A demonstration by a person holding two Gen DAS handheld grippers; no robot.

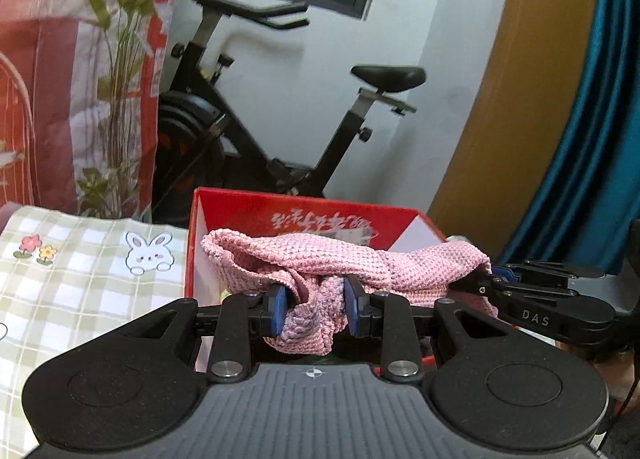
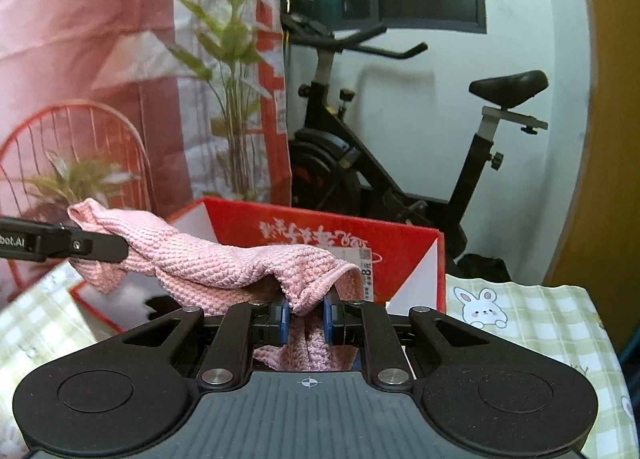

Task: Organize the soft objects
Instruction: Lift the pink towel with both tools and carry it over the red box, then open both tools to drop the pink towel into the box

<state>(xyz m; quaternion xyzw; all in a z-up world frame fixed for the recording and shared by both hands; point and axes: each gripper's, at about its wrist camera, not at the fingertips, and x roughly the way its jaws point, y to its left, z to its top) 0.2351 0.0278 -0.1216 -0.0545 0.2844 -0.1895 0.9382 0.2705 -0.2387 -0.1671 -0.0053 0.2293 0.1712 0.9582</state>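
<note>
A pink knitted cloth (image 1: 320,263) hangs stretched between both grippers, just above an open red cardboard box (image 1: 240,207). My left gripper (image 1: 316,309) is shut on one bunched end of the cloth. My right gripper (image 2: 306,317) is shut on the other end of the cloth (image 2: 224,263). The right gripper also shows at the right of the left wrist view (image 1: 486,279), and the left gripper at the left of the right wrist view (image 2: 120,249). The box (image 2: 408,255) sits behind and under the cloth; its inside is mostly hidden.
The box stands on a surface covered by a green checked cloth with rabbit prints (image 1: 80,279), which also shows in the right wrist view (image 2: 532,323). A black exercise bike (image 1: 280,131) stands behind. A red patterned curtain and plants (image 2: 232,99) are at the left.
</note>
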